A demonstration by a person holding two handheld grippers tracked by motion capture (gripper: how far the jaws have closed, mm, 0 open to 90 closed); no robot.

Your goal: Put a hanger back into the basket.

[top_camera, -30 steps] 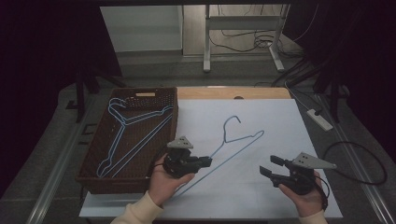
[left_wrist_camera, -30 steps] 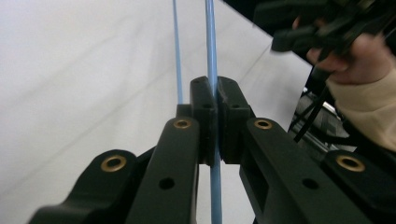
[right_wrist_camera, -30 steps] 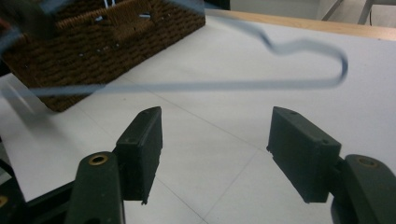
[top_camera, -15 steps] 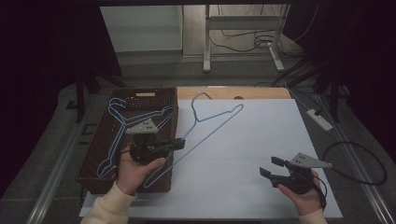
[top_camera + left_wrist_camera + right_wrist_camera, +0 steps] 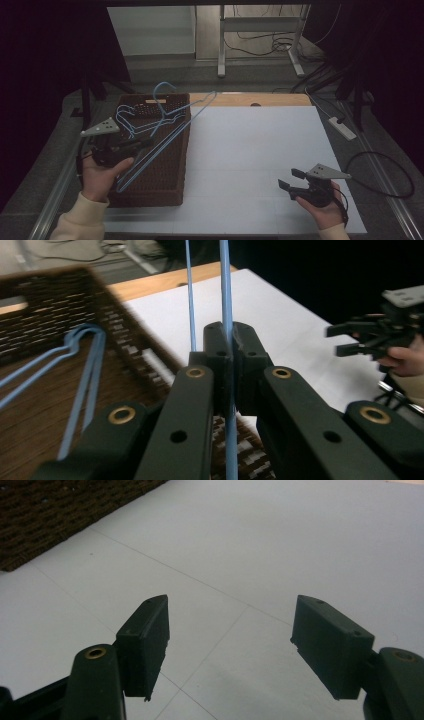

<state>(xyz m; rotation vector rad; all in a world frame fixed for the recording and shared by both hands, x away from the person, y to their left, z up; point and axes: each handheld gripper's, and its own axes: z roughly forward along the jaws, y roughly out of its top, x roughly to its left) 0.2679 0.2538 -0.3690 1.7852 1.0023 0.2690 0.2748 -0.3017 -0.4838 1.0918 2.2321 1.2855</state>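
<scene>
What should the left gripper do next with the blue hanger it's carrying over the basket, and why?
Probably lower it and then open the jaws. The left gripper is shut on the blue wire hanger, which hangs tilted above the brown wicker basket, its hook past the far rim. Other blue hangers already lie inside, so laying it flat beside them looks right.

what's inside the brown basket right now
Blue wire hangers lie inside the basket. The hanger gripped by the left claw crosses above them, so their exact number and the floor beneath are partly hidden.
</scene>
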